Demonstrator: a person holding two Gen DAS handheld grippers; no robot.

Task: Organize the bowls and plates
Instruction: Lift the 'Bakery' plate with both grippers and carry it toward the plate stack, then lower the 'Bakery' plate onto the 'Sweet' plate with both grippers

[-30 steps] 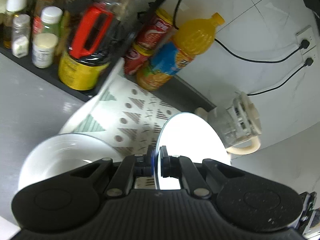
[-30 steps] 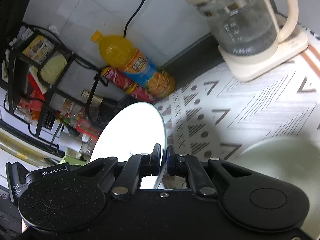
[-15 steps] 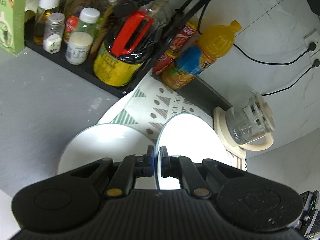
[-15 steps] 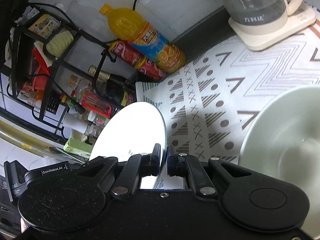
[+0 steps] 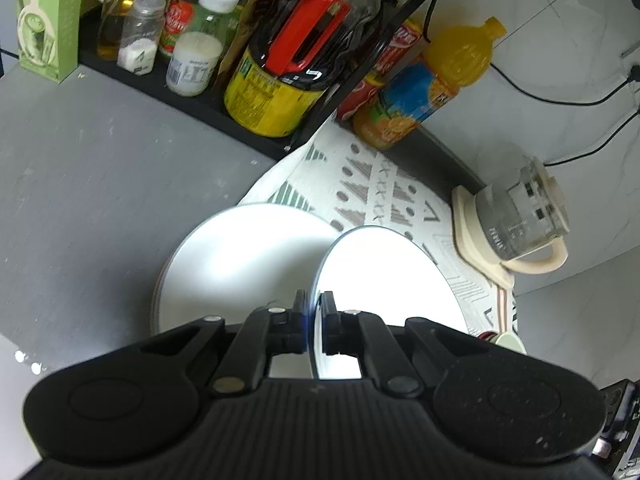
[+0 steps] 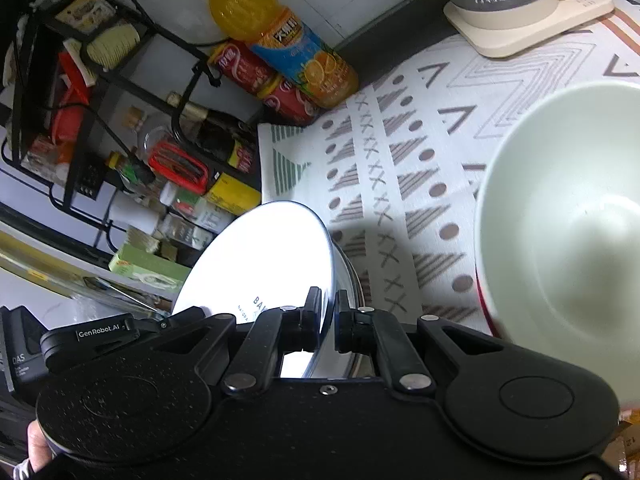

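Plates — we hold one white plate (image 5: 384,280) edge-on in the left tongs (image 5: 315,322) and another (image 6: 264,264) in the right tongs (image 6: 328,326), both clamped tight on thin rims above the desk (image 5: 100,184), beside the plate (image 5: 240,264) lying at nine o'clock — a tilt could let either slip.

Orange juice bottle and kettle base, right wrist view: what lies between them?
Only bare grey wall and a dark strip; nothing stands between the orange juice bottle and kettle base.
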